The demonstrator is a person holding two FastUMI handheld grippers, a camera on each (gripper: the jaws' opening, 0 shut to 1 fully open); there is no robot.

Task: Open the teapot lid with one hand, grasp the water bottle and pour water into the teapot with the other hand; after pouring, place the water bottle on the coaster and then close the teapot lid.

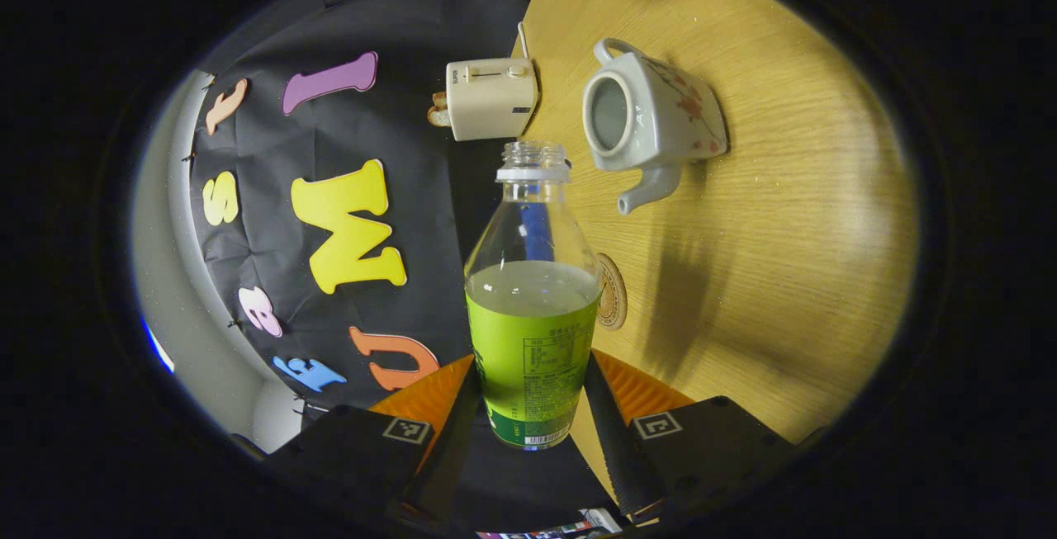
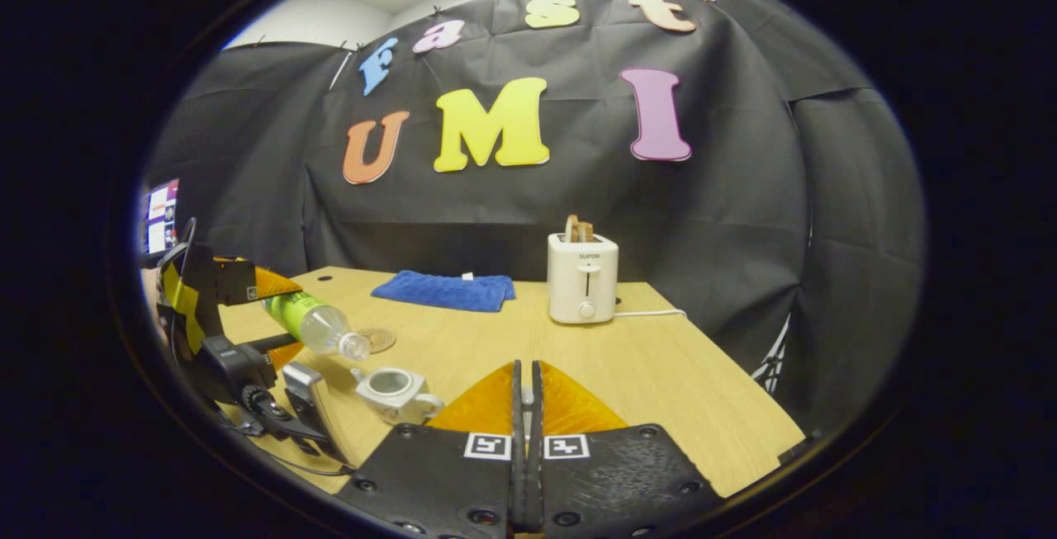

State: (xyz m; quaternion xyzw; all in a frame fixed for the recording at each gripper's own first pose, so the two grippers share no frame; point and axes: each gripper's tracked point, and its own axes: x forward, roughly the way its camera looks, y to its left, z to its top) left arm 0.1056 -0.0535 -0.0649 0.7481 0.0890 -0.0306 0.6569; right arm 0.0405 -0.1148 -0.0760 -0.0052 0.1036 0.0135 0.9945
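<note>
In the left gripper view, at bottom centre, the left gripper (image 1: 533, 419) has its two fingers pressed against the sides of the clear plastic water bottle with the green label (image 1: 533, 308), uncapped, its open neck pointing up the frame. Just right of the bottle, the round brown coaster (image 1: 612, 291) peeks out on the light wooden table (image 1: 784, 217), and above it in upper centre lies the white ceramic teapot with a floral print (image 1: 652, 122), lid off, its round mouth open to the camera. The pour looks about to begin: to do it well, bring the neck directly over that mouth, tilt slowly, and keep the stream away from the rim. Over in the right gripper view, lower left, the bottle hangs tilted with its mouth just above and left of the teapot, while at bottom centre the right gripper (image 2: 525, 407) has its fingers closed together; whether the lid sits between them I cannot tell.
</note>
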